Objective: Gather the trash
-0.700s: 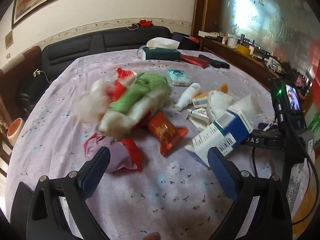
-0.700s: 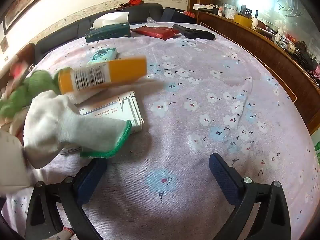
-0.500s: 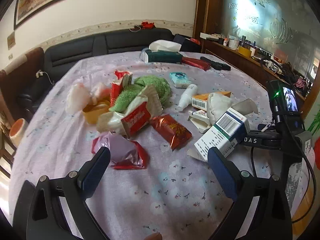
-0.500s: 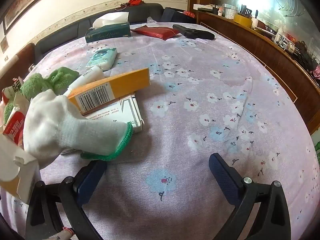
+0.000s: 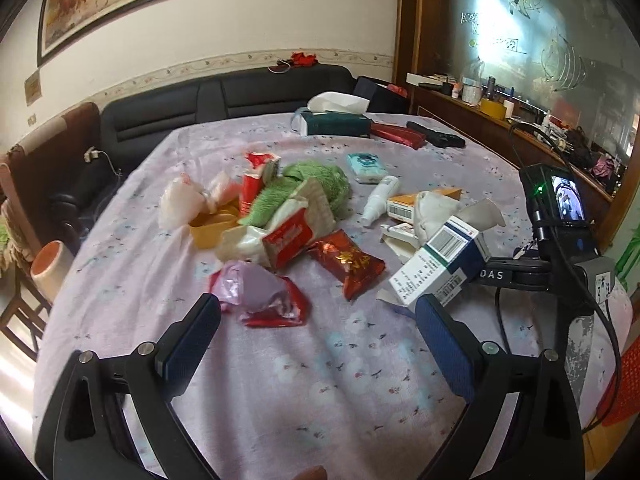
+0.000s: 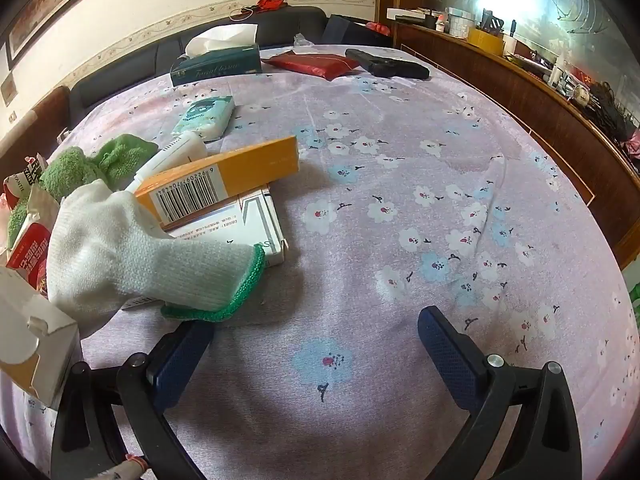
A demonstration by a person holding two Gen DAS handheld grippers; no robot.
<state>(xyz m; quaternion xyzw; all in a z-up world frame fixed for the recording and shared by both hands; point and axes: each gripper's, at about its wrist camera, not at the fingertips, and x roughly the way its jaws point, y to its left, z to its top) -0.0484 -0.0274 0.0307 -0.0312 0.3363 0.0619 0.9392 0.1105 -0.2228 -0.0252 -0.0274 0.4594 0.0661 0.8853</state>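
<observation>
A heap of trash lies on the flowered lilac tablecloth (image 5: 304,376): a crumpled pink and red wrapper (image 5: 262,294), a red foil packet (image 5: 346,266), a red and white carton (image 5: 290,236), a green cloth (image 5: 308,184) and a blue and white box (image 5: 440,266). My left gripper (image 5: 316,326) hangs open just short of the wrapper, nothing between its fingers. My right gripper (image 6: 314,342) is open over bare cloth, with a white glove with a green cuff (image 6: 144,260) beside its left finger. An orange box (image 6: 224,182) rests on a white carton (image 6: 244,228).
A green tissue box (image 5: 336,124), a red pouch (image 5: 398,134) and a black case (image 5: 438,138) lie at the table's far side. A black sofa (image 5: 224,92) runs behind. A wooden sideboard (image 6: 532,92) stands on the right. The right gripper's body with its camera (image 5: 560,216) is at the table's right edge.
The trash items, blurred and tumbling 0.7 s ago, have settled on the table. The orange box has dropped onto the white carton. Both grippers stay open.
</observation>
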